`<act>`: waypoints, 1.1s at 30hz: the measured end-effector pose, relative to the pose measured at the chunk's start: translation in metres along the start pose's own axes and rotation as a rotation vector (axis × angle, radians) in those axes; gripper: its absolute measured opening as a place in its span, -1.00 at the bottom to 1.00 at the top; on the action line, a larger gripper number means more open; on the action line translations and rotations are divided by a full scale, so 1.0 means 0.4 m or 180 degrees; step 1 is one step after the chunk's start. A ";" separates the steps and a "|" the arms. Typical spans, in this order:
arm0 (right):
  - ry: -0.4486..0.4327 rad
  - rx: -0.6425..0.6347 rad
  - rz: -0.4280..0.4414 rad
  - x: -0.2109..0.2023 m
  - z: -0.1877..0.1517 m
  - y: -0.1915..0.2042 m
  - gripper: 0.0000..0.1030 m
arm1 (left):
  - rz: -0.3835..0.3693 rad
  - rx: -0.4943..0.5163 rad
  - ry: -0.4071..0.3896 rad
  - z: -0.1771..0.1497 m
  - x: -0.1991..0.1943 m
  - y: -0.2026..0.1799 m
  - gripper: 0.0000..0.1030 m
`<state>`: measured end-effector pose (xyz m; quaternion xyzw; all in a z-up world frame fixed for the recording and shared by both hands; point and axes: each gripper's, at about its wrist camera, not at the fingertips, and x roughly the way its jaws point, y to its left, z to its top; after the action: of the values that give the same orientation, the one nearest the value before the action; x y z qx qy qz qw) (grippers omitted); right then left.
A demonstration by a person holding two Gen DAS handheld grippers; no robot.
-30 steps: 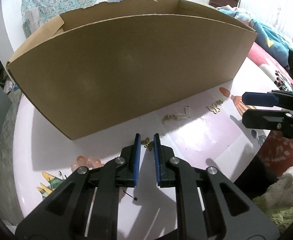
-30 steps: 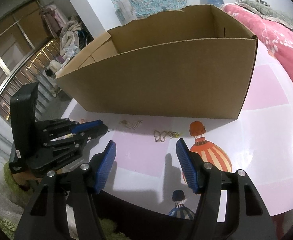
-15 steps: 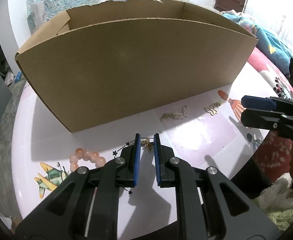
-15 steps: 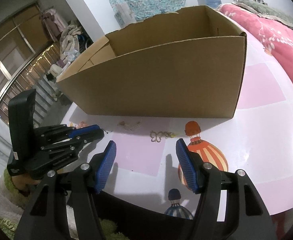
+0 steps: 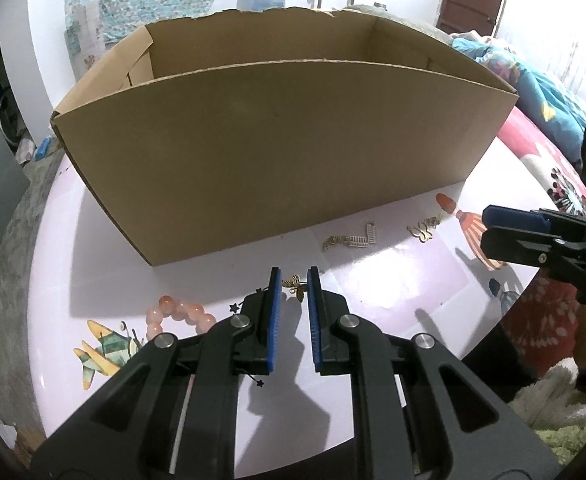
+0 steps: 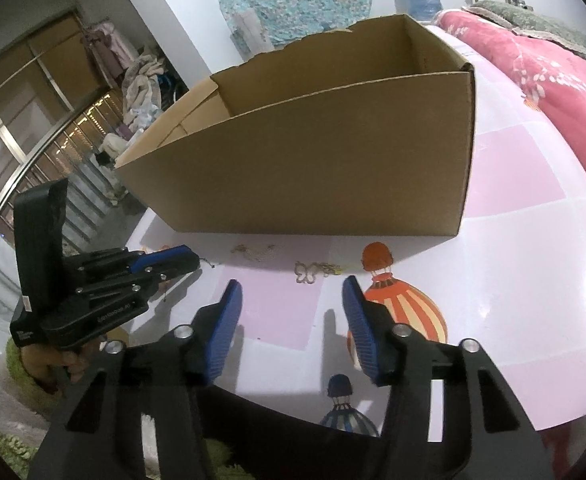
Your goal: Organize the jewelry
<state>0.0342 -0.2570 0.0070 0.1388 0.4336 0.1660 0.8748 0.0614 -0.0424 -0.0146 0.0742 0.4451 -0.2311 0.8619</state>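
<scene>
Left gripper (image 5: pixel 293 282), jaws narrow, brackets a light, thin, snag-prone butterfly charm (image 5: pixel 296 282) without visible contact; right gripper (image 6: pixel 291 296) closes on nothing; pinch wings flat.

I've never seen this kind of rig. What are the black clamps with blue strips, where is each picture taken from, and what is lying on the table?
They are handheld grippers, one per hand, each carrying a camera looking along its jaws. In its own view, the left gripper has narrow jaws around a small gold butterfly charm; contact is unclear. The right gripper is empty, its jaws closing. On the glossy pink printed table stand an open brown cardboard box, a pink bead bracelet, a gold chain piece and a pale butterfly pendant.
</scene>
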 end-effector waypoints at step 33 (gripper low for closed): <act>0.0301 -0.0676 -0.0770 0.124 0.034 0.074 -0.61 | -0.0208 -0.0076 -0.0128 -0.003 -0.023 0.047 -0.77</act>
<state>0.0686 -0.2109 -0.0089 -0.0157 0.4678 0.1108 0.8767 0.0649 -0.0225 -0.0094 0.0447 0.4326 -0.2552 0.8636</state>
